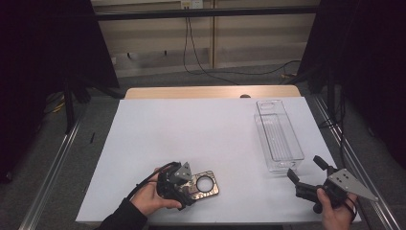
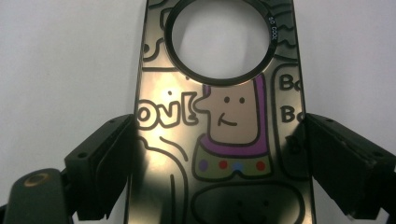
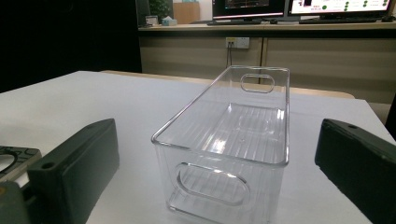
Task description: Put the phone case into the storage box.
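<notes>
A: Where's the phone case?

B: Flat on the white sheet that covers the table, near the near edge and left of the middle. It's dark and glossy, with cartoon drawings and a big round hole at one end.

A: And the left gripper?

B: Right at the case. In the left gripper view the case lies between the two fingers, one at each long edge. The left one looks to be against the edge; at the right one I can't tell whether it touches. The case lies flat on the sheet, not lifted.

A: So are the fingers pressing on it?

B: I can't say they have a firm hold. They stand wide, about as wide as the case, with the case between them.

A: The right gripper?

B: Held in the right hand near the near right corner of the table, well apart from the case. Its fingers are spread wide with nothing between them.

A: What is it pointing at?

B: The clear bin, which stands along the right edge of the table, its near end just beside the right gripper. In the right gripper view the bin is upright, open at the top, with a handle slot in each end wall.
</notes>
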`<state>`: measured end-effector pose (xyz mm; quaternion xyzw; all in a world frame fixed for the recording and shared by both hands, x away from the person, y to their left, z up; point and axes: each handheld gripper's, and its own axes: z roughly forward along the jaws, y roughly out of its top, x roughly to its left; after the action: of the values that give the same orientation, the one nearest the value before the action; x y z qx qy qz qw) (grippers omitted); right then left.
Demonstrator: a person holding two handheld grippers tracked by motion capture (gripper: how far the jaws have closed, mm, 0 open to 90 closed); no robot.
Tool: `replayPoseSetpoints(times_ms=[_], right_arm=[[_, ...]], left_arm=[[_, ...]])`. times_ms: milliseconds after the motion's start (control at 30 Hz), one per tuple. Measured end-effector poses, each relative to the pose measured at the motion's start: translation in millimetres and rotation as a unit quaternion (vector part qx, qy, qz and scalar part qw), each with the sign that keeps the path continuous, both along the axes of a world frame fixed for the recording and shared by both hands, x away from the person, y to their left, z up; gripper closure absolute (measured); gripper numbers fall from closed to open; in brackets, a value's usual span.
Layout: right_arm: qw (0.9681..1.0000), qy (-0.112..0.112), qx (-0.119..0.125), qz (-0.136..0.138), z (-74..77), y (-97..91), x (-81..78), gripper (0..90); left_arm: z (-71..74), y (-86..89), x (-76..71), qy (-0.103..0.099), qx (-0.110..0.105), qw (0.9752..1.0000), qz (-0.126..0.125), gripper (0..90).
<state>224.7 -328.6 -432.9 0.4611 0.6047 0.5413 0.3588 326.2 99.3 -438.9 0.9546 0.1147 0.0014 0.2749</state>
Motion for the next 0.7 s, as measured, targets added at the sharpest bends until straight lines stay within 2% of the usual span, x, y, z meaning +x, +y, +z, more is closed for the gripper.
replayPoseSetpoints(times_ms=[267,467,567,700], right_arm=[[1.0000,0.000,-0.001,0.000,0.1,-0.3,-0.4,0.0],[1.0000,-0.001,0.000,0.000,0.3,-0.2,-0.7,0.0],[1.0000,-0.001,-0.001,0.000,0.4,0.0,-0.8,0.0],[1.0000,-0.002,0.000,0.000,0.3,-0.1,-0.7,0.0]], left_arm=[[-0.2,3.8,1.9,0.010,-0.022,0.9995,0.021,12.3],[1.8,8.6,2.2,0.002,-0.044,0.9984,0.034,12.3],[5.0,12.2,3.5,0.000,-0.062,0.9970,0.045,12.3],[8.7,16.4,5.3,-0.009,-0.093,0.9937,0.061,12.3]])
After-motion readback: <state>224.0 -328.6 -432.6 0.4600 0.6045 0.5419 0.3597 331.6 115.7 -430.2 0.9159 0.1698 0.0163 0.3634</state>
